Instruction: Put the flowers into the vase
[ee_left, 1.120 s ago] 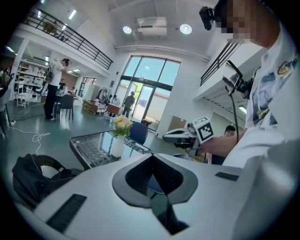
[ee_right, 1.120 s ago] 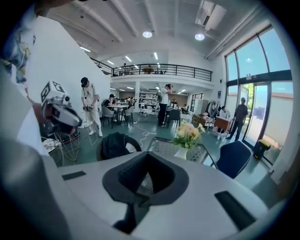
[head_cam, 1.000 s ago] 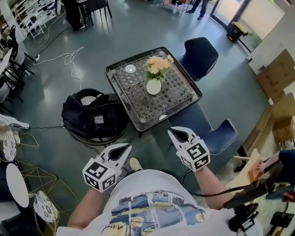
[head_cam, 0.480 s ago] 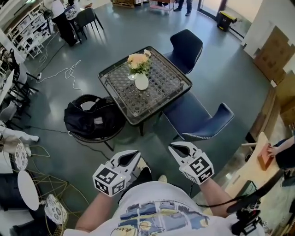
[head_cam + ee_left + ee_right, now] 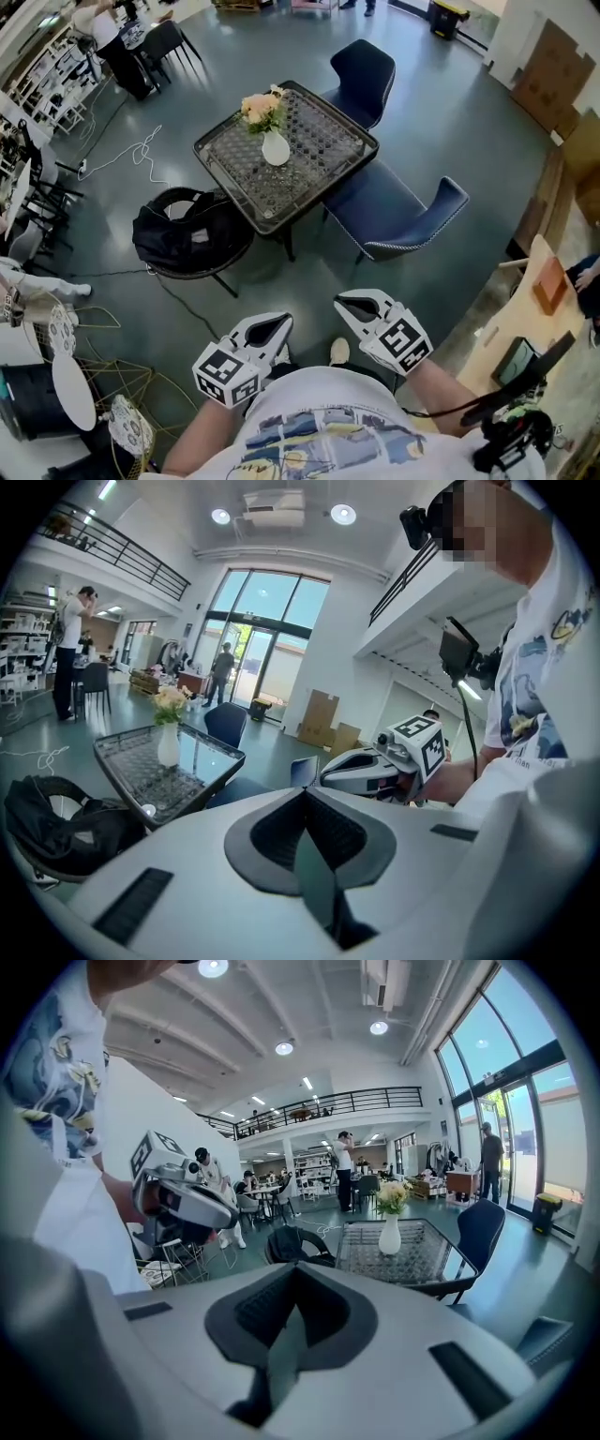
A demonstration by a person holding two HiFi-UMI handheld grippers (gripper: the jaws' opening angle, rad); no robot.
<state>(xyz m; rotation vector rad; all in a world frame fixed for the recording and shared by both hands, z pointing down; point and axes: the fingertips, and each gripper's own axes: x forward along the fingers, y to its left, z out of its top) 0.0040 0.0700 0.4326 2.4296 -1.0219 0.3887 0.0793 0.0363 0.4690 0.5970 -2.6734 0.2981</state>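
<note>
A white vase (image 5: 276, 149) stands on the glass table (image 5: 319, 178) with peach and cream flowers (image 5: 261, 108) in it. The same vase (image 5: 168, 745) and flowers (image 5: 170, 702) show far off in the left gripper view, and the vase (image 5: 390, 1236) with its flowers (image 5: 392, 1194) in the right gripper view. My left gripper (image 5: 277, 323) and right gripper (image 5: 343, 302) are held close to my body, well back from the table. Both are shut with nothing between the jaws.
Two dark blue chairs (image 5: 398, 214) (image 5: 360, 70) stand at the table's right side. A black bag (image 5: 187, 234) lies on a round seat left of the table. A white cable (image 5: 136, 150) trails on the floor. Cardboard boxes (image 5: 553, 66) stand at the right. People stand in the background.
The table with the vase has slid up and left in the head view and looks smaller. Both grippers have dropped lower in the picture, still shut and empty.
</note>
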